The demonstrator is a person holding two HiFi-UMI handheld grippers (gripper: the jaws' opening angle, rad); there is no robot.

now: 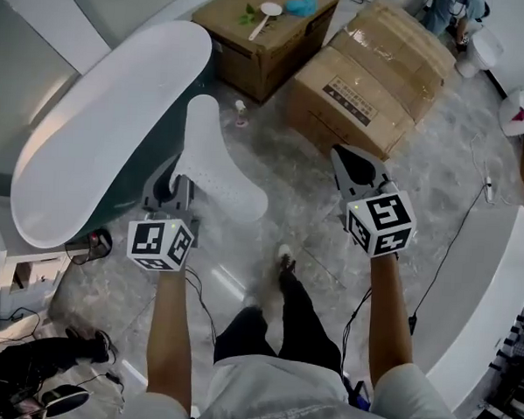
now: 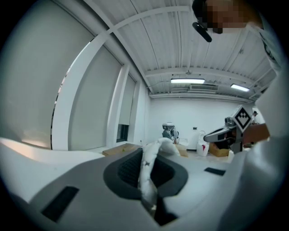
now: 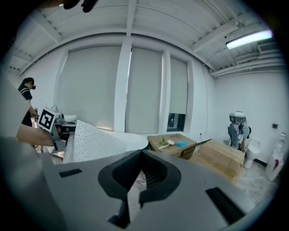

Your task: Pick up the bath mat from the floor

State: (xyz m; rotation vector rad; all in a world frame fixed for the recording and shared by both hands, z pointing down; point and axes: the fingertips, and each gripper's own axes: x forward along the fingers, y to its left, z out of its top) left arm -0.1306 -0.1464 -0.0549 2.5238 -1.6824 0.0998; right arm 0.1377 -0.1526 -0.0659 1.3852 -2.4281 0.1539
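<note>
The white, dotted bath mat [image 1: 214,158] is off the floor, one end pinched in my left gripper [image 1: 174,186], which is shut on it. The mat juts up and away from the jaws beside the bathtub [image 1: 100,126]. In the left gripper view a fold of the mat [image 2: 149,169] is squeezed between the dark pads. The right gripper view shows the mat [image 3: 92,140] as a broad sheet at the left. My right gripper [image 1: 356,168] hovers level with the left one, over the floor before the boxes. Its jaws [image 3: 141,155] are shut, with nothing between them.
The long white bathtub with a dark teal side lies at the left. Two cardboard boxes [image 1: 264,34] [image 1: 374,70] stand at the back, and a small bottle [image 1: 241,113] sits on the marble floor. A curved white ledge [image 1: 486,286] runs along the right. Cables trail on the floor.
</note>
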